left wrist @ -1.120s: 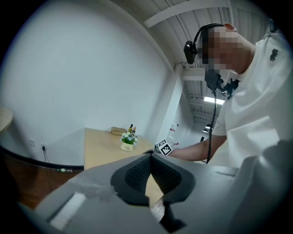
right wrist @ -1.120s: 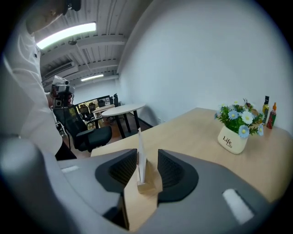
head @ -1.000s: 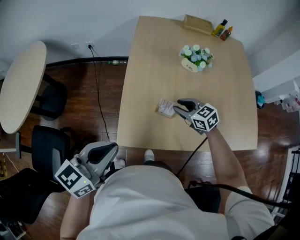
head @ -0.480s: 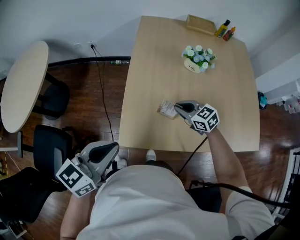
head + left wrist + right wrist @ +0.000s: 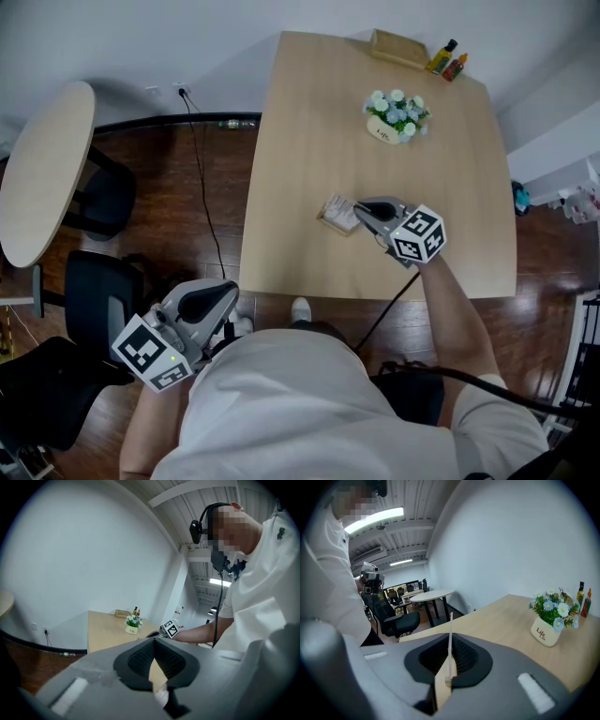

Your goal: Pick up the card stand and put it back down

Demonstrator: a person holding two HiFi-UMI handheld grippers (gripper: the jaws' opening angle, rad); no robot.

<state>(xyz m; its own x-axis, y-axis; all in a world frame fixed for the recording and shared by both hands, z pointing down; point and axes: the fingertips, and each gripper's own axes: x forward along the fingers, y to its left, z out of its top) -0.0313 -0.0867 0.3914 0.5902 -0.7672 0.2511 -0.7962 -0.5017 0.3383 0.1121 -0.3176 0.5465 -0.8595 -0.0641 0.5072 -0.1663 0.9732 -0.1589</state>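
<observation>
The card stand, a small wooden base with a clear upright card, is near the middle front of the light wooden table. My right gripper reaches it from the right and is shut on it. In the right gripper view the card stands edge-on, pinched between the black pads. I cannot tell whether the base rests on the table. My left gripper hangs off the table's front left, near the person's body. Its jaws are shut with nothing between them.
A white pot of flowers stands at the table's far right. A wooden box and two small bottles sit at the far edge. Left of the table are a round table, black chairs and a floor cable.
My right gripper's jaws have closed onto the card stand. The stand and gripper have shifted slightly to the right. The left gripper has stayed where it was.
</observation>
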